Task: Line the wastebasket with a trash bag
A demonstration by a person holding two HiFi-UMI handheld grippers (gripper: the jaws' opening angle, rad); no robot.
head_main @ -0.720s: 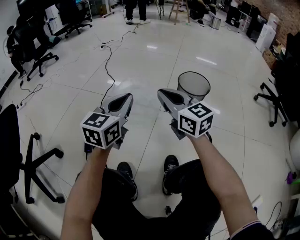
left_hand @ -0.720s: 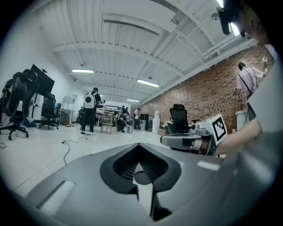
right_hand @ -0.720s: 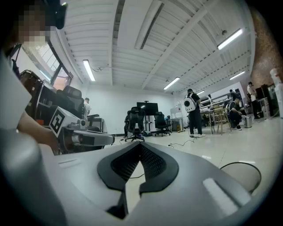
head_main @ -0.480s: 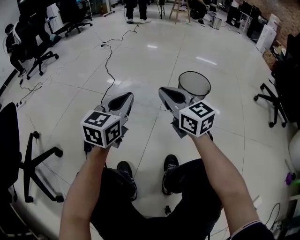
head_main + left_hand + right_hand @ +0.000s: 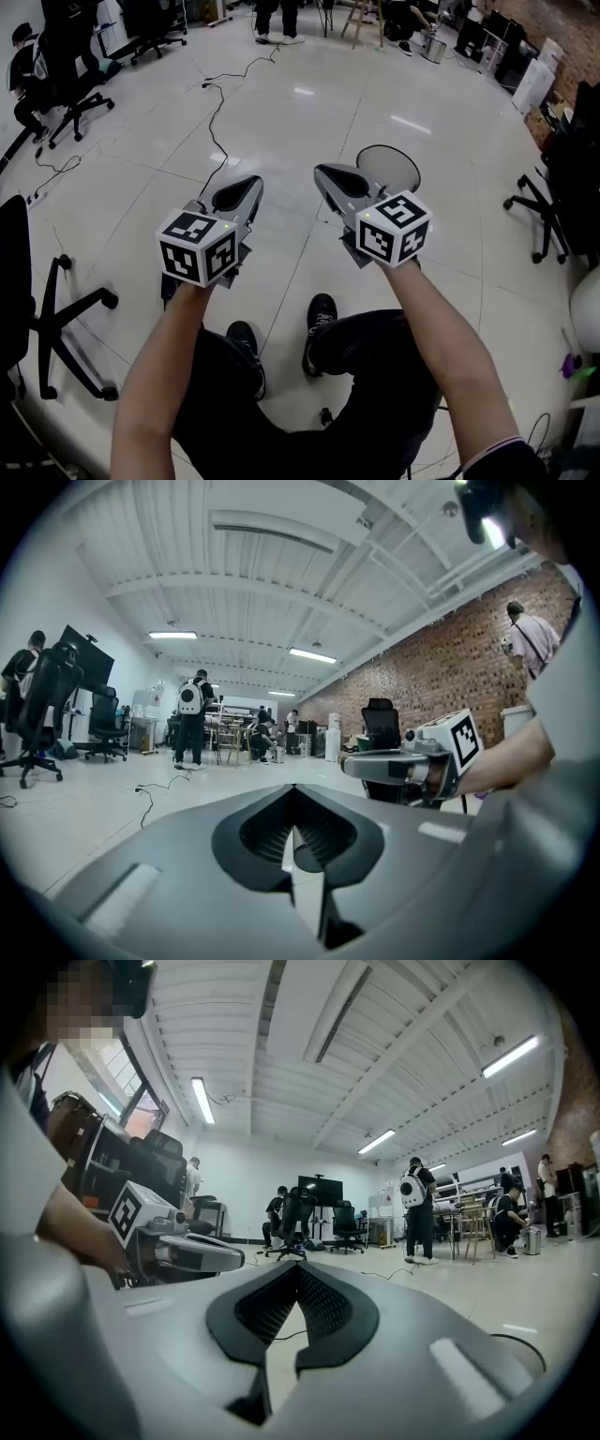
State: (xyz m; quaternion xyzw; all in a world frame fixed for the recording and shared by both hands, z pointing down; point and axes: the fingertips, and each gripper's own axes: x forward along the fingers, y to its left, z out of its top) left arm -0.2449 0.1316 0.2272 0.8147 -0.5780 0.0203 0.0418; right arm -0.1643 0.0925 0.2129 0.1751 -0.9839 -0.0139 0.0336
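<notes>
Above white floor (image 5: 309, 112): left gripper (image 5: 253, 180), right gripper (image 5: 321, 171), fingers closed, empty; wastebasket (image 5: 412, 178) beyond right.

The right gripper (image 5: 321, 172) hides the near rim of the wastebasket (image 5: 396, 164); the left edge crops a chair (image 5: 11, 281).

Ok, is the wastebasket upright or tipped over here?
Upright. In the head view the wastebasket stands on the floor with its round rim facing up, partly behind the right tool.
</notes>
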